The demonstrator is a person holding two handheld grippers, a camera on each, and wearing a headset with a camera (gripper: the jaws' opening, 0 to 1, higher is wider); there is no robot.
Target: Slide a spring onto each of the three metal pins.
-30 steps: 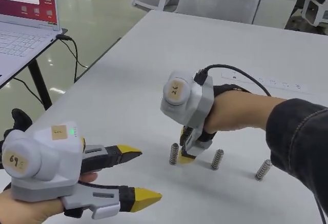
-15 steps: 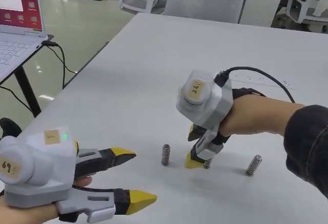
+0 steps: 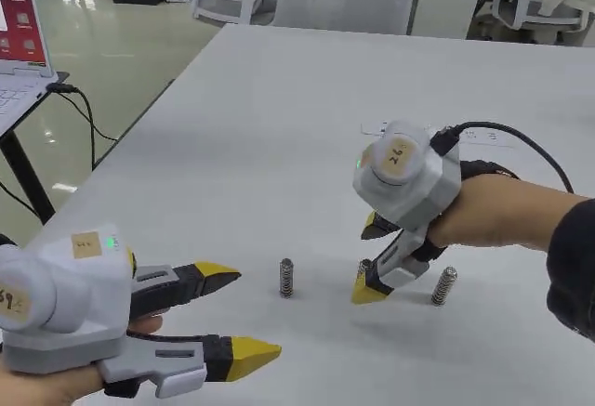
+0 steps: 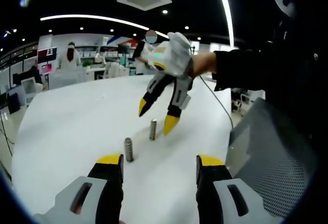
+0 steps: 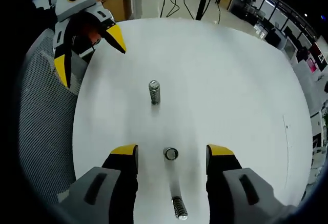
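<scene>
**Left gripper** [image 3: 251, 315]: rounded pale grey housing and black fingers [image 3: 200, 281] ending in yellow wedge tips. It carries a round tan hand-numbered sticker [image 3: 11, 302] on its end cap, a square tan label [image 3: 85, 244] on top, and a small lit green lamp [image 3: 110, 242] beside the label.

**Right gripper** [image 3: 364, 267]: same housing and finger colours, with a round tan sticker marked "26" [image 3: 400, 155]. A black cable [image 3: 521, 137] leaves its rear. A black strap [image 3: 476, 168] crosses the right hand, and the right arm wears a dark sleeve [image 3: 575, 267].

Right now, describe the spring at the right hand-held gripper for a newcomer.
On the white table, three springs stand in a row. It is the middle spring, between the right hand-held gripper's open jaws; the left spring and right spring stand clear.
</scene>
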